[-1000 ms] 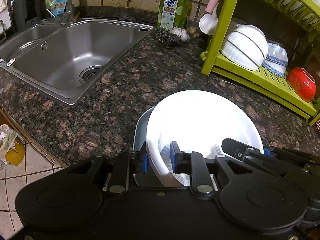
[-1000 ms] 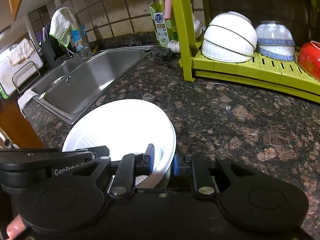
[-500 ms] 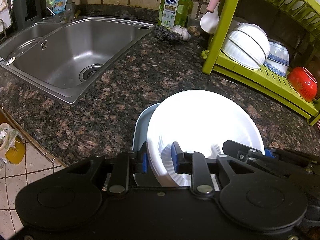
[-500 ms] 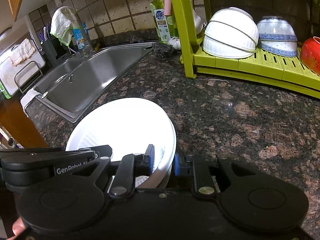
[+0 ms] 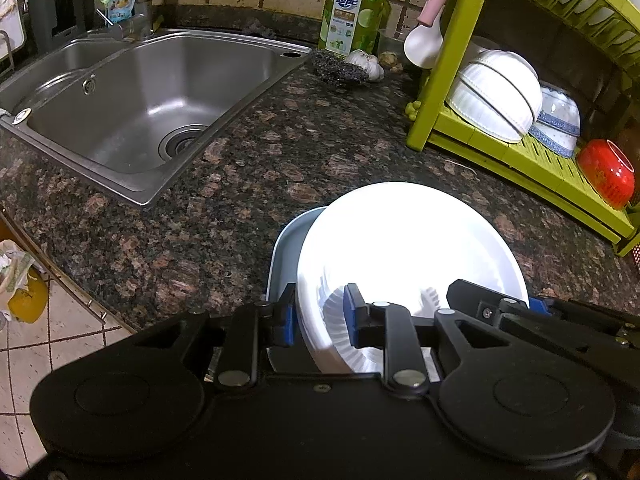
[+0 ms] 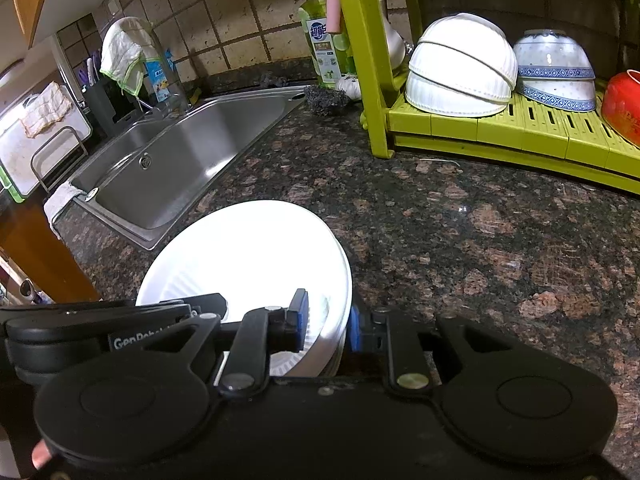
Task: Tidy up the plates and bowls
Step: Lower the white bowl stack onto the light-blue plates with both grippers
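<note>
A white ribbed plate (image 5: 400, 248) lies on a grey-blue square plate (image 5: 286, 240) on the dark granite counter (image 5: 248, 168). My left gripper (image 5: 320, 316) is shut on the white plate's near-left rim, one blue pad inside and one outside. In the right wrist view the same white plate (image 6: 248, 256) has my right gripper (image 6: 328, 322) shut on its near-right rim. Each gripper's black body shows at the edge of the other's view. The green dish rack (image 6: 500, 128) holds upturned white bowls (image 6: 460, 64), blue-patterned bowls (image 6: 556, 72) and a red bowl (image 6: 622, 104).
A steel sink (image 5: 140, 100) lies to the left, with a dish-soap bottle (image 5: 352, 8) and a steel scourer (image 5: 336, 70) behind it. A white ladle (image 5: 424, 40) hangs on the rack's post. The counter's front edge drops to a tiled floor (image 5: 48, 328) at lower left.
Both views have shifted only slightly. Both grippers keep the same hold on the white plate's rim.
</note>
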A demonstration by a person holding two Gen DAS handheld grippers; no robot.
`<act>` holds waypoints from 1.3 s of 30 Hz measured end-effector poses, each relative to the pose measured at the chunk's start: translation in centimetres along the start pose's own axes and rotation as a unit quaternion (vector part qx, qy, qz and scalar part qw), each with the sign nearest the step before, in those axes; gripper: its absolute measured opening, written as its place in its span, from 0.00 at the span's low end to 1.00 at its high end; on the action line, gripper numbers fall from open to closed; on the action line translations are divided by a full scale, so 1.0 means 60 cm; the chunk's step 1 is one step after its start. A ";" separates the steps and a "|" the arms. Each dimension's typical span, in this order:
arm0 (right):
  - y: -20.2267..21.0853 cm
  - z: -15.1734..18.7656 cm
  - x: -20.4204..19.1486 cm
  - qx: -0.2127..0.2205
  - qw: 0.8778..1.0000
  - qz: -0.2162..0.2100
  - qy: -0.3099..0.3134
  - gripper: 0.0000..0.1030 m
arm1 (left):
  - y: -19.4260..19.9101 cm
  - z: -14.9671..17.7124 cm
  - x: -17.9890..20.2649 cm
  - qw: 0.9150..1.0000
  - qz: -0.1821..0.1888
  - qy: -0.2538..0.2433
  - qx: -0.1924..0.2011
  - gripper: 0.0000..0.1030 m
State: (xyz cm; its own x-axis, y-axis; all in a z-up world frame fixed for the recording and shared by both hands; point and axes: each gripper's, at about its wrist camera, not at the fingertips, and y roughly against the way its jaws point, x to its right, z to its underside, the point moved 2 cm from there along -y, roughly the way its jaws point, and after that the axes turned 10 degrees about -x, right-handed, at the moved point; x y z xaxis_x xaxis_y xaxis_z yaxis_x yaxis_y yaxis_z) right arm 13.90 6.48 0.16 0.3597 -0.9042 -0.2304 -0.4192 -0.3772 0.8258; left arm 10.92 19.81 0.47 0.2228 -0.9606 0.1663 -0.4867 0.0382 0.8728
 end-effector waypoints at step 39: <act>0.017 -0.002 -0.001 0.026 1.000 0.007 0.004 0.30 | 0.026 -0.001 0.001 1.000 -0.009 -0.006 0.025 0.46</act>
State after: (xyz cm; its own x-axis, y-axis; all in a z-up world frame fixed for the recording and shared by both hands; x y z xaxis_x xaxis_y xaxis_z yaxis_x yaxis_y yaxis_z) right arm 13.57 6.19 1.07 0.3595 -0.9081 -0.2148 -0.4676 -0.3745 0.8007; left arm 10.22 19.81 1.85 0.2219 -0.9641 0.1461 -0.5245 0.0083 0.8514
